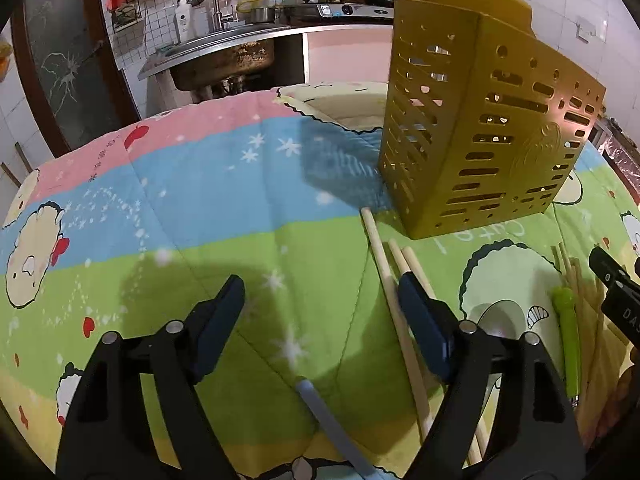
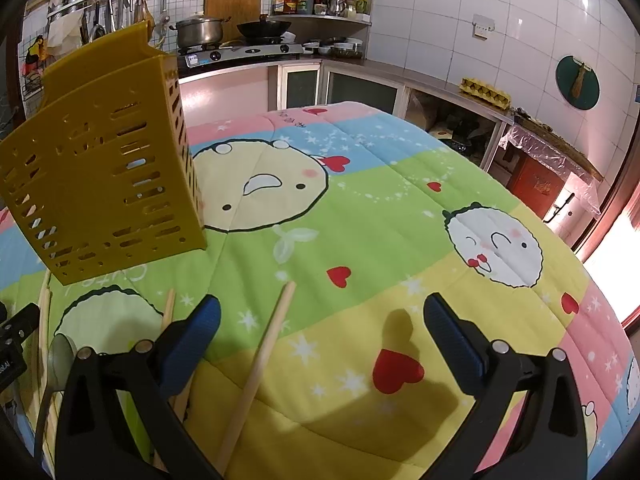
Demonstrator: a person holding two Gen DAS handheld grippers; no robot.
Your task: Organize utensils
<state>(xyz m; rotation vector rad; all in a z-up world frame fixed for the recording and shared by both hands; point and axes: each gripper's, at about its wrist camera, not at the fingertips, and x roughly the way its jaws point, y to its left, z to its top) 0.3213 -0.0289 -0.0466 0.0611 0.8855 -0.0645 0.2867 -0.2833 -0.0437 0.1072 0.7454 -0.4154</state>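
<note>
While both tongs gape empty, slotted yellow holder (image 1: 480, 128) upright, chopsticks (image 1: 394, 280) beside.

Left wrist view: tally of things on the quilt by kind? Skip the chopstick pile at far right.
Chopsticks: 3
Spoon: 1
Green-handled utensil: 1
Blue-handled utensil: 1
Yellow holder: 1
Total: 7
</note>
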